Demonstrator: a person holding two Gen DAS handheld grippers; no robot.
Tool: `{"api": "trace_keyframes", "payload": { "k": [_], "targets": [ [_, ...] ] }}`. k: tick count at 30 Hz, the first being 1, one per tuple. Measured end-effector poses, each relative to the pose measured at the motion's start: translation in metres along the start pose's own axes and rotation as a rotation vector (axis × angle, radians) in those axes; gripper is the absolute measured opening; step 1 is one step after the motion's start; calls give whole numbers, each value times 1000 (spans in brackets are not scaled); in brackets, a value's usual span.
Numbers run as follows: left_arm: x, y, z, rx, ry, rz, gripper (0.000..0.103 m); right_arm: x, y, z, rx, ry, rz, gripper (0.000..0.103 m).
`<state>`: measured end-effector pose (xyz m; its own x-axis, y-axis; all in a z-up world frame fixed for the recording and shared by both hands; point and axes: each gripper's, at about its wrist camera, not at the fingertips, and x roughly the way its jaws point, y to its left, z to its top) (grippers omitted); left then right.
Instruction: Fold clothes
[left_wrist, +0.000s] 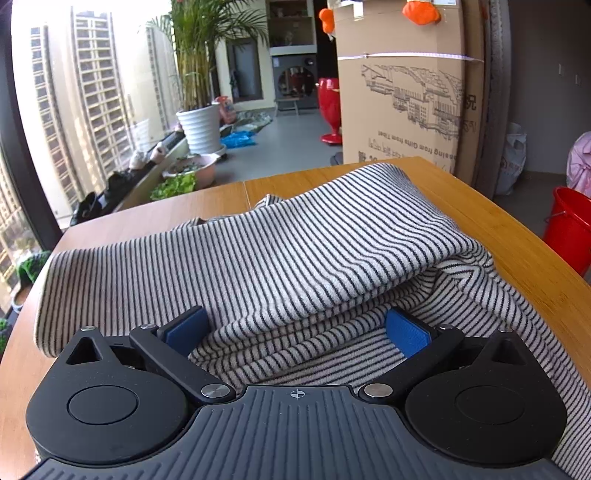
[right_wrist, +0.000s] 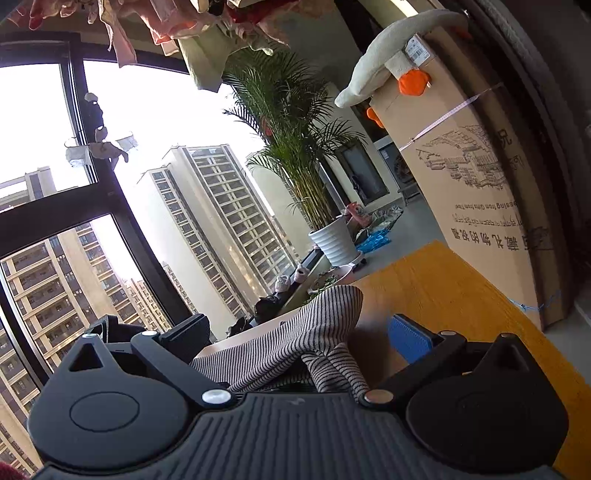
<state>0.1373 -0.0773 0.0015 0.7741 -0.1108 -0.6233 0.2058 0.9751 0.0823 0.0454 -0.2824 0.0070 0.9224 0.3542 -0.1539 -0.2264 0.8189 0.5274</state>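
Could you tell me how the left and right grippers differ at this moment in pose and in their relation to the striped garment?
The left gripper looks level across the striped garment on the wooden table; the right gripper is tilted upward toward the window.
Cloth fills the left gripper's gap; only a narrow bunch crosses the right's.
Both are open, with blue pads.

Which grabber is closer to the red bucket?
Cannot tell for sure. The red bucket shows only past the table, right of the open left gripper. The open right gripper, over the striped garment, doesn't see it.

Each gripper, left gripper (left_wrist: 297, 328) and right gripper (right_wrist: 297, 334), has matte black housings, silver screws, a ribbed grey base and blue-padded fingers (left_wrist: 408, 332)
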Motion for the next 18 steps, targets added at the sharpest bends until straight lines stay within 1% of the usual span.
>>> {"api": "trace_keyframes", "payload": {
  "k": [5,9,11,13,14,16,18],
  "targets": [
    [3,0,3,21,-3,-16,103,3,-10,0,76,35,0,103],
    [8,-2,5,33,-4,-42,103,7,-15,-2,112,74,-2,103],
    [9,1,5,44,-4,-65,103,11,-15,-3,111,102,-4,103],
    [10,7,5,85,-11,-110,103,16,-13,-6,107,142,-15,103],
    [8,12,5,75,-26,-135,103,19,-13,-7,108,163,-22,103],
    [4,27,3,5,-69,-181,103,24,-15,-9,125,192,-36,103],
    [-2,45,2,-85,-107,-213,103,26,-20,-10,159,207,-45,103]
  ]
}}
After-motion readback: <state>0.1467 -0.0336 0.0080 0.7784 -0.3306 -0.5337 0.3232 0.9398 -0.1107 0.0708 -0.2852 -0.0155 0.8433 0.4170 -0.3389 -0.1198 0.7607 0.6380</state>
